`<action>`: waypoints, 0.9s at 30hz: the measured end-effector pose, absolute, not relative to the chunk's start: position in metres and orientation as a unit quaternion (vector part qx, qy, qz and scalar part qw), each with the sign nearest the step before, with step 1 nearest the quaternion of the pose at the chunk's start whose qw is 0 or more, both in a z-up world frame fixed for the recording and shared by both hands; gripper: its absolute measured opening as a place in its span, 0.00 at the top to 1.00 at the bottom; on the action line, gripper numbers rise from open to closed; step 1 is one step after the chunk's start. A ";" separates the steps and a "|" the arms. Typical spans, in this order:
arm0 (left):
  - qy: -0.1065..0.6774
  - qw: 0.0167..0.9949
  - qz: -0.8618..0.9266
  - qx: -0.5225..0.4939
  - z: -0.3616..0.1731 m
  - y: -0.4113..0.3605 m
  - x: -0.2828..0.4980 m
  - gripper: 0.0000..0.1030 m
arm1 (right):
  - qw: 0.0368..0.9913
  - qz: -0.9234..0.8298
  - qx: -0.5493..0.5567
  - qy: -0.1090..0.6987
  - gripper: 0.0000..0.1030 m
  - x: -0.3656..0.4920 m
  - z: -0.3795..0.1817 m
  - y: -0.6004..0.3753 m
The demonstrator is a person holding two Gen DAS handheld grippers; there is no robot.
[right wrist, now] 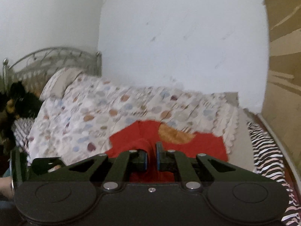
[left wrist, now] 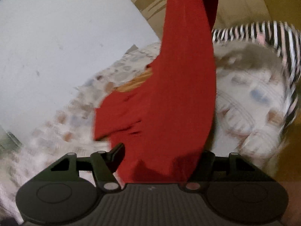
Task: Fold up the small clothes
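right gripper (right wrist: 152,155) is pinched shut on the red cloth (right wrist: 205,145), lifting it over the bed (right wrist: 97,109). left gripper (left wrist: 160,162) open w/ cloth between. soft, floppy, light; grab a corner

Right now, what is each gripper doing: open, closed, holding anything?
Left gripper: jaws apart, red garment hanging between them; no grip can be told.
Right gripper: closed on a fold of the red garment.
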State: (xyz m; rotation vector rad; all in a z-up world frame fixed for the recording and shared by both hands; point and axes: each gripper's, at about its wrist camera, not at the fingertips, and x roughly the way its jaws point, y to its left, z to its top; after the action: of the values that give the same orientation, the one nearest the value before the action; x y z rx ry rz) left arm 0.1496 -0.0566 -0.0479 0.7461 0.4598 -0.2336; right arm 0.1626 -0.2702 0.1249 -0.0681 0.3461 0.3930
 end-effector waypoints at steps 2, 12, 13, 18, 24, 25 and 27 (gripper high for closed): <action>0.208 0.895 -0.099 0.381 -0.043 -0.050 0.151 0.34 | 0.968 0.185 -0.035 0.169 0.93 0.160 0.123 -0.275; 0.130 0.949 -0.101 0.269 0.008 -0.001 0.129 0.95 | 0.972 0.158 -0.056 0.164 0.93 0.133 0.100 -0.274; 0.113 0.951 -0.101 0.269 0.014 0.000 0.120 0.95 | 0.974 0.148 -0.065 0.156 0.93 0.125 0.096 -0.273; 0.037 0.938 -0.101 0.328 0.022 -0.010 0.057 0.96 | 0.988 0.089 -0.083 0.098 0.94 0.059 0.075 -0.272; 0.042 0.925 -0.125 0.357 0.027 -0.015 -0.007 0.96 | 0.987 0.071 -0.126 0.064 0.94 -0.013 0.064 -0.272; 0.055 0.925 -0.133 0.351 0.025 -0.016 -0.013 0.96 | 0.986 0.075 -0.132 0.069 0.94 -0.023 0.063 -0.272; 0.066 0.924 -0.131 0.353 0.018 -0.018 -0.031 0.96 | 0.985 0.079 -0.137 0.074 0.94 -0.041 0.059 -0.275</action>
State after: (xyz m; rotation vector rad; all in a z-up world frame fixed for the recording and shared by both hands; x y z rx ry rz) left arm -0.0310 -0.0182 0.0182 0.7253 0.1346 -0.2698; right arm -0.0412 -0.2746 0.0587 -0.2749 0.1486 0.1585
